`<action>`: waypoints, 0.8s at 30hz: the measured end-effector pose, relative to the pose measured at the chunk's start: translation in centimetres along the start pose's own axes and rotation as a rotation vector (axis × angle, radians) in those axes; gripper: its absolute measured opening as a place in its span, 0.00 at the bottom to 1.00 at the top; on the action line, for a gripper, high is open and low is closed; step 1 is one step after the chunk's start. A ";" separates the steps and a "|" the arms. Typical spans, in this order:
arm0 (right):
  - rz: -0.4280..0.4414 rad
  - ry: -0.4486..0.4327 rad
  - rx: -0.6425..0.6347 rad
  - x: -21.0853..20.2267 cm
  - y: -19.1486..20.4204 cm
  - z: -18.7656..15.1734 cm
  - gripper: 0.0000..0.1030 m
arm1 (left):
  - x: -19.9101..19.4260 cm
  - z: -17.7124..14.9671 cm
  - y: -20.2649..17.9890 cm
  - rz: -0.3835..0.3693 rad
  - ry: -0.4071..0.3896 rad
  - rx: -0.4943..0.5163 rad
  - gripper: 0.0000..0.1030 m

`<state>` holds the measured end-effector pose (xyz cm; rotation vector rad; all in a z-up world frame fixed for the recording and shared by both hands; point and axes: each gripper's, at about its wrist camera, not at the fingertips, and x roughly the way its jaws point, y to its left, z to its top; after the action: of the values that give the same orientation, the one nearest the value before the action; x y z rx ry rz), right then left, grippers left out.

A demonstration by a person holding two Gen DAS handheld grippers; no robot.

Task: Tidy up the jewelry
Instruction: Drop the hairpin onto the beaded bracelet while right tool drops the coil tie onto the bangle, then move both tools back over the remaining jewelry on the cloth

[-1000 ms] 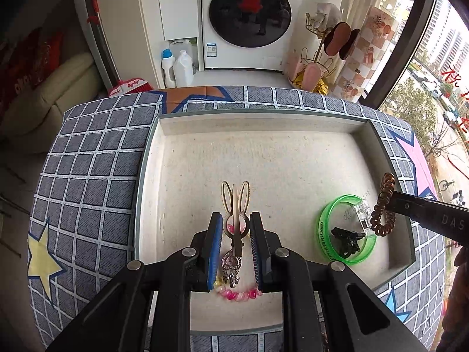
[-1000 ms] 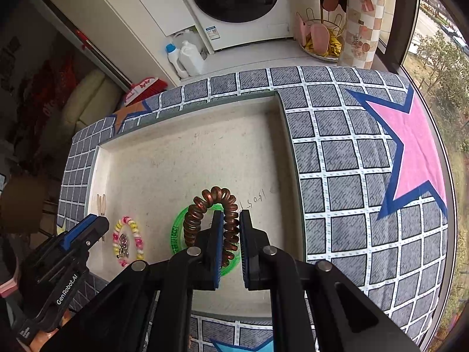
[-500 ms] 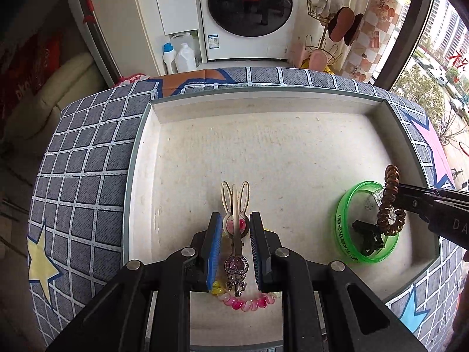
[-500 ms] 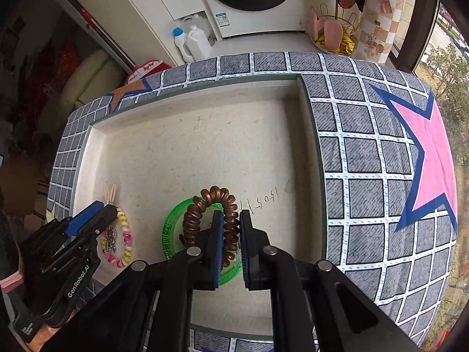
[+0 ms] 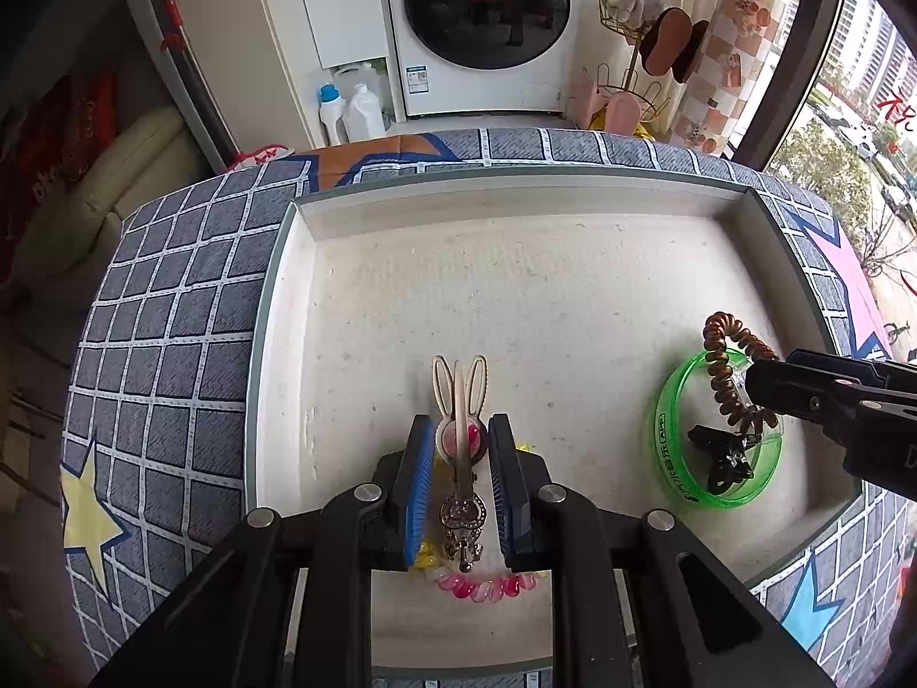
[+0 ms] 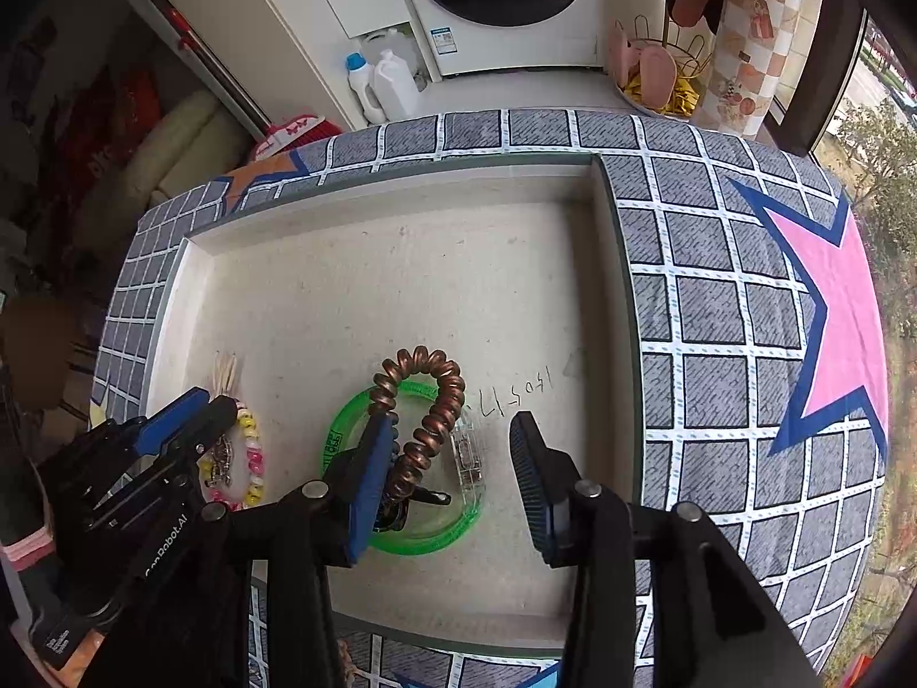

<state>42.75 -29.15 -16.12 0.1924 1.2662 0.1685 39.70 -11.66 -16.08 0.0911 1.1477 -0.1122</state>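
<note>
My left gripper (image 5: 458, 447) is shut on a cream rabbit-ear hair clip (image 5: 459, 401) with a silver charm (image 5: 462, 522), held above a pink and yellow bead bracelet (image 5: 487, 585) on the tray floor. My right gripper (image 6: 453, 453) is open. A brown spiral hair tie (image 6: 424, 401) leans against its left finger (image 6: 372, 476), over a green round dish (image 6: 401, 464). The dish holds a black claw clip (image 5: 722, 458) and a clear clip (image 6: 467, 453). The dish also shows in the left wrist view (image 5: 716, 430), with the hair tie (image 5: 728, 372) above it.
A shallow white tray (image 5: 286, 344) sits on a grey grid-pattern cloth (image 5: 172, 315) with coloured stars. Its walls rise on all sides. Handwriting (image 6: 516, 395) marks the tray floor. A washing machine (image 5: 487, 11) and bottles (image 5: 349, 109) stand beyond.
My right gripper has opened and let go of the brown spiral hair tie, which now rests over the green dish. My left gripper still holds the rabbit-ear clip and has lifted slightly.
</note>
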 end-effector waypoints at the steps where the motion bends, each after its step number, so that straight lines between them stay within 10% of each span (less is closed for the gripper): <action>1: 0.000 0.001 0.000 -0.1 0.0 0.0 0.45 | 0.0 0.0 0.0 0.001 0.001 0.001 0.31; 9: -0.004 -0.005 0.001 -0.6 0.1 -0.5 0.46 | -0.8 -0.1 -0.1 0.004 -0.005 0.013 0.31; 12: -0.005 -0.014 -0.009 -1.1 0.4 -0.7 0.52 | -1.5 -0.2 0.0 0.022 -0.029 -0.004 1.00; 24: -0.021 -0.034 -0.042 -2.5 1.5 -2.0 0.68 | -4.7 -1.1 0.6 0.034 -0.089 -0.006 1.00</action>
<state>40.09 -28.11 -14.05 0.1458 1.2297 0.1729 36.87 -10.75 -12.25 0.0993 1.0570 -0.0818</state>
